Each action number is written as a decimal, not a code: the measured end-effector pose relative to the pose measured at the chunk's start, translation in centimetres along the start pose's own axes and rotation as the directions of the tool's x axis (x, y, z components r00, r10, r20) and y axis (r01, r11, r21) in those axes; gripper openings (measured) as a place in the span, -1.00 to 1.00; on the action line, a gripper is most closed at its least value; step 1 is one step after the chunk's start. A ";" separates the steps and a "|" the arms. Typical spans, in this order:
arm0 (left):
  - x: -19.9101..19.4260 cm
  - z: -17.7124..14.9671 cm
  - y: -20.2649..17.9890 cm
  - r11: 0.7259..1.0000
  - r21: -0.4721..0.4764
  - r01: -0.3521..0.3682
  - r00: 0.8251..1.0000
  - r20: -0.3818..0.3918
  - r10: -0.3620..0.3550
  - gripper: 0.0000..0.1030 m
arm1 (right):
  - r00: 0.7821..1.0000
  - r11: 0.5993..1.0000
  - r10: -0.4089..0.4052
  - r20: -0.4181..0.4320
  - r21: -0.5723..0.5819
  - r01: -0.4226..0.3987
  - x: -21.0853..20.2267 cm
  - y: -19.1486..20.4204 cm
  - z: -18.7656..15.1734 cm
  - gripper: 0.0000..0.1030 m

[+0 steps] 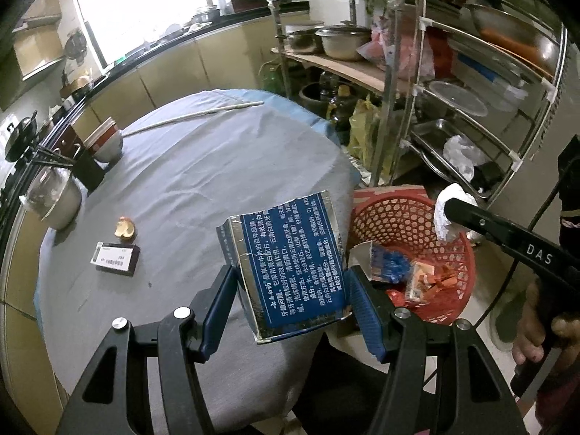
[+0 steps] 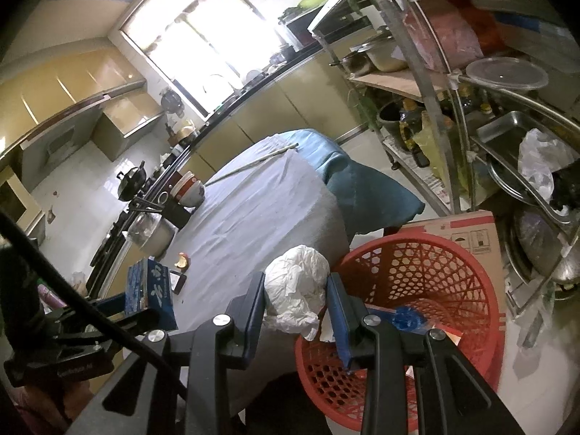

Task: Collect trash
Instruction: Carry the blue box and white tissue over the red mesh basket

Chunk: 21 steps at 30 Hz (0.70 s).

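My left gripper (image 1: 290, 293) is shut on a torn blue and silver toothpaste box (image 1: 290, 264), held over the table's near edge just left of the red mesh basket (image 1: 417, 217). In the right wrist view that box (image 2: 152, 290) shows at the left. My right gripper (image 2: 295, 290) is shut on a crumpled white tissue (image 2: 297, 286), held at the rim of the red basket (image 2: 417, 264). The tissue (image 1: 447, 214) hangs over the basket in the left wrist view too. Wrappers (image 1: 424, 279) lie inside the basket. An apple core (image 1: 125, 228) and a small dark box (image 1: 116, 257) lie on the grey tablecloth (image 1: 181, 181).
A steel pot (image 1: 54, 195), stacked bowls (image 1: 105, 137) and a long white stick (image 1: 195, 114) sit on the table's far side. A metal rack (image 1: 471, 108) with pans stands behind the basket, and a cardboard box (image 2: 467, 232) leans beside it. A person's hand (image 1: 533, 340) holds the right gripper.
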<state>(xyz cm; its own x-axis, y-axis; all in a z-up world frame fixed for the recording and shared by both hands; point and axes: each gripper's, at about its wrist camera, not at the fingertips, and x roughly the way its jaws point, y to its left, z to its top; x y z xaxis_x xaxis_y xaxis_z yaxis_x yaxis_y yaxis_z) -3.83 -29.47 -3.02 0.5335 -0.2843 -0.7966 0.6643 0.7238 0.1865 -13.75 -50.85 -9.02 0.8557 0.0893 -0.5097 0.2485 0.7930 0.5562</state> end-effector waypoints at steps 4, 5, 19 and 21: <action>0.2 0.3 -0.8 1.000 0.017 0.010 1.000 -0.002 -0.010 0.25 | 1.000 1.000 -0.007 0.006 0.007 0.007 -0.3 -0.3 0.0 -0.31; 0.3 0.3 -1.0 1.000 0.020 0.011 1.000 -0.002 -0.011 0.25 | 1.000 1.000 -0.007 0.007 0.010 0.007 -0.3 -0.5 0.0 -0.31; 1.5 1.0 -3.3 0.998 0.060 0.018 1.000 -0.015 -0.017 0.25 | 0.999 0.999 -0.026 0.039 0.037 0.025 -2.1 -1.9 0.1 -0.31; 1.6 1.1 -3.8 0.997 0.073 0.016 1.000 -0.013 -0.015 0.25 | 0.999 0.999 -0.030 0.045 0.037 0.028 -2.5 -2.2 0.0 -0.31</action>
<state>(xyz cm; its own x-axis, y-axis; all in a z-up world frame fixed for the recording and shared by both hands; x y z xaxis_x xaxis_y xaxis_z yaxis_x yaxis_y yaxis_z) -4.94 -33.34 -4.40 0.5167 -0.2872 -0.8066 0.7091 0.6714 0.2152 -16.41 -52.82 -9.00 0.8672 0.0385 -0.4964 0.2891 0.7727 0.5651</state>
